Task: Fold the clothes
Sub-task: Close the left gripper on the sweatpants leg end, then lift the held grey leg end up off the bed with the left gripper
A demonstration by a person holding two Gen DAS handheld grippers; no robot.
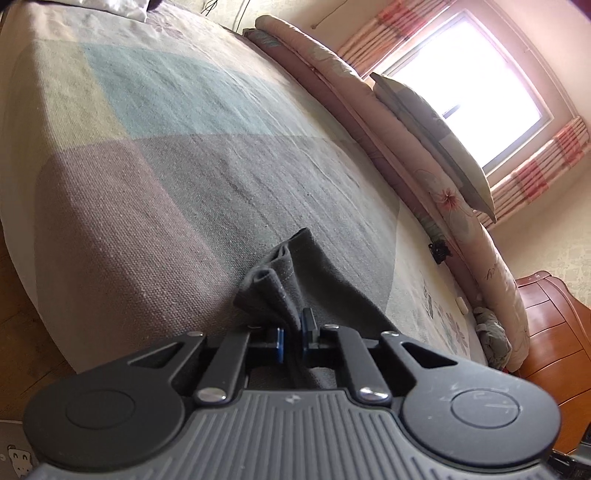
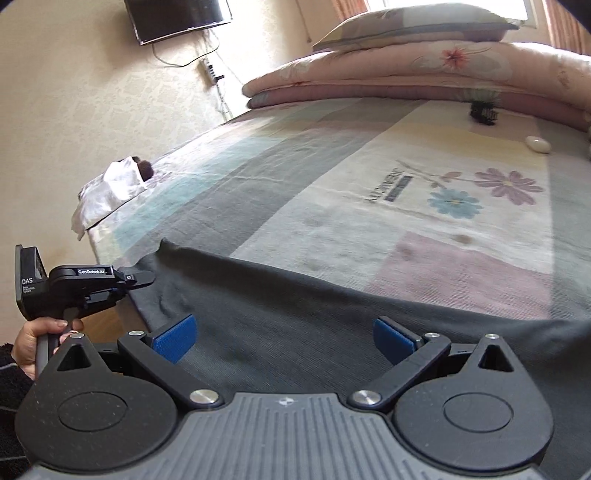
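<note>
Bed fills both views, covered by a patchwork sheet of grey, teal, mauve and cream blocks with flower prints. Folded pink floral quilt runs along the far side, 1 to 4 o'clock in the left wrist view, with a pillow stacked on top. Window with red-striped curtains behind it at 2 o'clock.

Dark grey garment lies spread flat over the near edge of the bed, spanning 9 to 3 o'clock in the right wrist view. One corner is bunched and lifted.

Left hand-held gripper: jaws almost fully closed, pinching that bunched corner of the garment between the blue pads; fabric fans out above the pads toward 12 o'clock. In the right wrist view the same unit sits at 9 o'clock at the garment's left edge, a person's hand on its handle.

Right hand-held gripper: jaws wide apart, nothing between them, poised over the flat part of the garment; contact with the cloth can't be told.

Smaller items: wall-mounted TV at 11 o'clock, white crumpled cloth at the far bed corner at 10 o'clock, wooden nightstand at 4 o'clock, a small white oval object and a black hair clip near the quilt at 2 o'clock.
</note>
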